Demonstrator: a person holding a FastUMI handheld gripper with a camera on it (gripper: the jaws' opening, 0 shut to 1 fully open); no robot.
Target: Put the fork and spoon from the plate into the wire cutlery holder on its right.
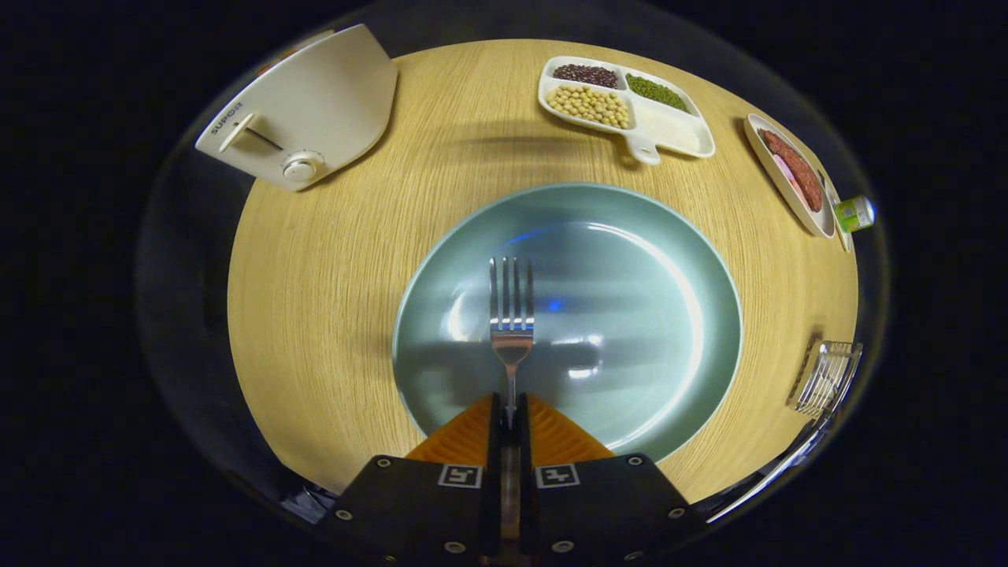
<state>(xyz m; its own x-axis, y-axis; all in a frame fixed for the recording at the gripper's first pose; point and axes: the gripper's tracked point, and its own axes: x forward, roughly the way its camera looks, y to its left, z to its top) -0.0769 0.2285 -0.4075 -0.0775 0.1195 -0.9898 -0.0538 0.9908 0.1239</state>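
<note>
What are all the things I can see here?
fork: 1, silver, handle between the fingers, tines over the plate
plate: 1, pale green, middle of the table
table: 1, light wood, round
holder: 1, silver wire, right of the plate
toaster: 1, cream, beyond the plate on its left
divided tray: 1, white, with beans and grains, beyond the plate
dish: 1, white, with reddish food, right of the tray
bottle: 1, green and white, beside the dish
gripper: 1, fingers shut on the fork

Steel fork (511, 323) clamped between fingers (472, 433), tines over green plate (669, 260).
</note>
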